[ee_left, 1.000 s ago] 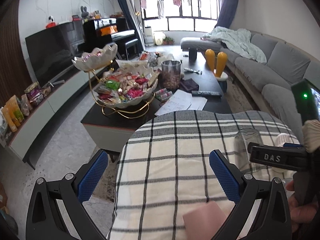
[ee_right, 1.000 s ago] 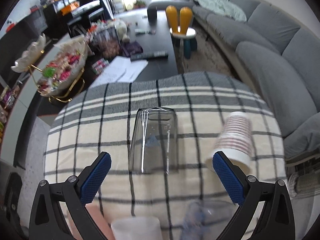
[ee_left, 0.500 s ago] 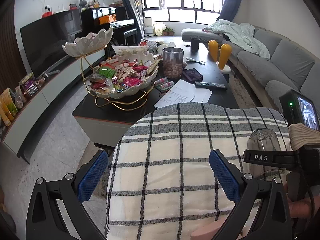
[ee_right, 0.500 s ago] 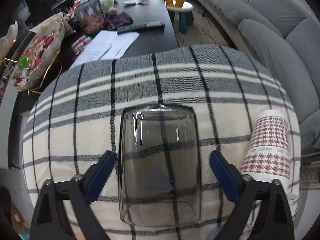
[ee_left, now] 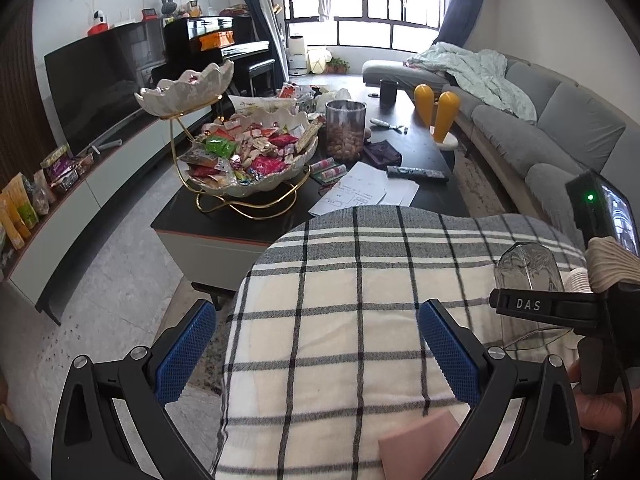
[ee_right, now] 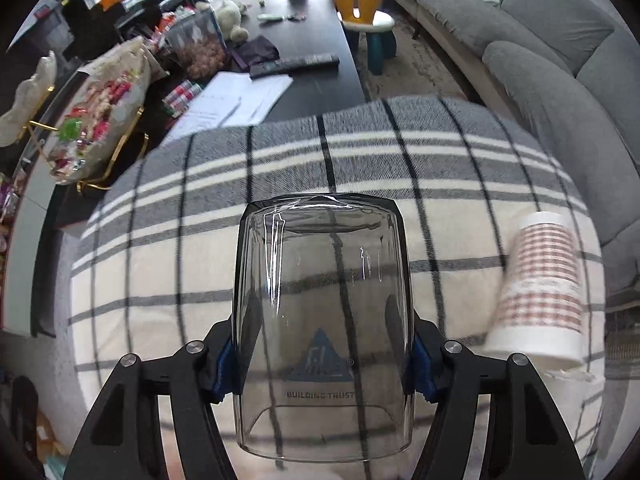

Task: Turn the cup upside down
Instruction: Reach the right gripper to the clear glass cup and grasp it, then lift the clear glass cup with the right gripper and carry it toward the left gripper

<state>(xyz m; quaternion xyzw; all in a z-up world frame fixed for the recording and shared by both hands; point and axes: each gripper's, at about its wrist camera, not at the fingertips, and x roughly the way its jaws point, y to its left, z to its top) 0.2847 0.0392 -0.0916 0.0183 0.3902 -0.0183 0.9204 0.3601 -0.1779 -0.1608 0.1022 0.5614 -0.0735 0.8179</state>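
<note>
Between the fingers of the right gripper, dead ahead of its camera, sits the clear cup: a transparent tumbler with a printed triangle logo. Both blue pads press on its side walls low on the body, one per side, so the jaws are pinched onto it rather than spread. Long axis of the cup runs straight away from the gripper along the finger direction. Which end is the mouth and which the base cannot be settled from the glass alone; the far end reads as a closed dark-edged face, so possibly it is already mouth-down. Whether it is touching the plaid cloth or lifted just clear of it is not resolvable. A patterned paper cup stands tilted just to the right of the glass, near but apart. The left gripper hangs over the cloth with its fingers spread wide and nothing between them; from its view the cup lies off to its right, behind the right tool. Judgement: right hand is the working one, and the turn hinges on a wrist roll about the pad line, with the paper cup the nearest thing to clip.
</note>
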